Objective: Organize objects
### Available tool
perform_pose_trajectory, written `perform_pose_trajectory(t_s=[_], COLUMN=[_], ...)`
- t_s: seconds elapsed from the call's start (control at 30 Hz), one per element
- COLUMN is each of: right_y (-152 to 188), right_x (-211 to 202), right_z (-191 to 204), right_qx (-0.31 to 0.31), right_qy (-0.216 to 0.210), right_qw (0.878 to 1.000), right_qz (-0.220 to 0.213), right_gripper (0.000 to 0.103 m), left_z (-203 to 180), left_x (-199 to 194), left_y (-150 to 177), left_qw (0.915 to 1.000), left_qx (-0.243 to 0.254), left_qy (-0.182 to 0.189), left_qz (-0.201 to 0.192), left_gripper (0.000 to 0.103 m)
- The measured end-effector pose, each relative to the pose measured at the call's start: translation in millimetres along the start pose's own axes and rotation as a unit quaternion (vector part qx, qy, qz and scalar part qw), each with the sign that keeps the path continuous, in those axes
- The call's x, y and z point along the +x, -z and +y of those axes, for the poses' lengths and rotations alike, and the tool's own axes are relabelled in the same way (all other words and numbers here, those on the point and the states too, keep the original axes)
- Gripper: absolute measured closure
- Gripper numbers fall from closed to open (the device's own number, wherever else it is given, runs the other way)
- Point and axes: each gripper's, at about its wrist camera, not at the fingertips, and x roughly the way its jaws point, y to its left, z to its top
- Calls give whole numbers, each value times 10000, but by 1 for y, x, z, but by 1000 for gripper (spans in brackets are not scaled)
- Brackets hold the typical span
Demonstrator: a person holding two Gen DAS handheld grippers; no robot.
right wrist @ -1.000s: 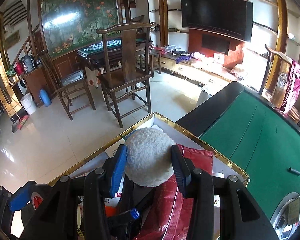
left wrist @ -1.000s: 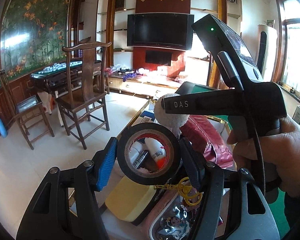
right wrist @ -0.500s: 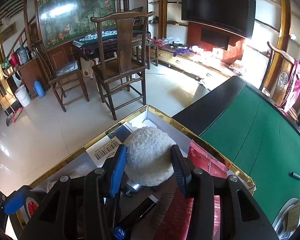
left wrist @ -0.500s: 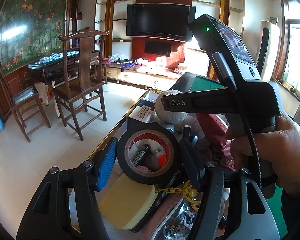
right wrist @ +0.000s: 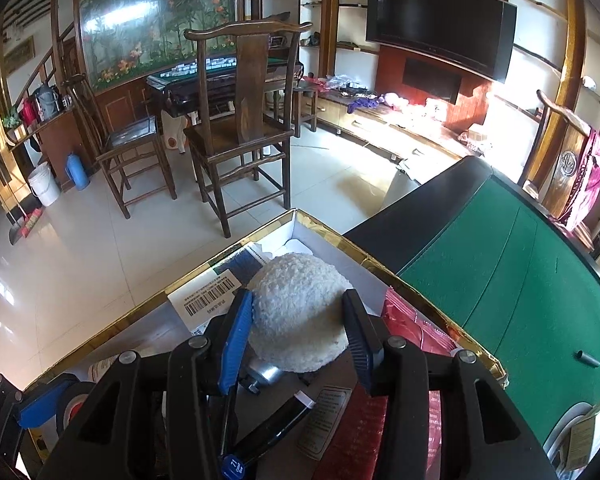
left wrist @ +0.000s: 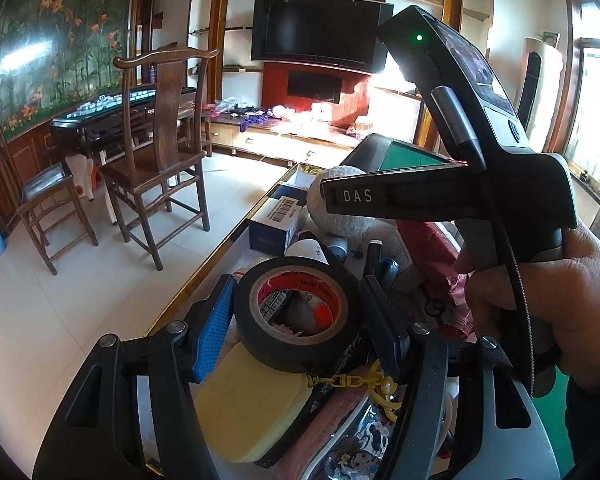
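Since our left tool (left wrist: 296, 320) clamps the stiff, light black tape roll (left wrist: 298, 312) across its rim, it sits secure; our right tool (right wrist: 298, 320) squeezes the soft white fluffy ball (right wrist: 300, 312) above the gold-edged box (right wrist: 332, 228).

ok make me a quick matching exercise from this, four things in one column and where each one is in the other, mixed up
Things:
1. black tape roll
2. white fluffy ball
3. yellow sponge
4. small dark cylinder

Places:
A. alone on the green table
B. between the right gripper fingers
C. in the box, under the tape roll's near edge
D. between the left gripper fingers

Pairs: 1-D, 2-B, 3-C, 4-A
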Motion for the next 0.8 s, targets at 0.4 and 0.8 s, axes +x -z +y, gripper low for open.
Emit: perform_pose_trajectory(t_s=[0.4, 0.8], right_y=[1, 6], right_x=[-6, -39], right_z=[3, 3], right_qx=[100, 311], right_qy=[-41, -377], right_qw=[9999, 9987], right_qz=[14, -166], right_gripper=[51, 49], left_z=[7, 4], left_x=[0, -21], left_y=[0, -2], left_qw=[9998, 9998], left_qx=[-146, -154], left_qy=[44, 101], left_qz=[127, 30], left_gripper=[39, 39])
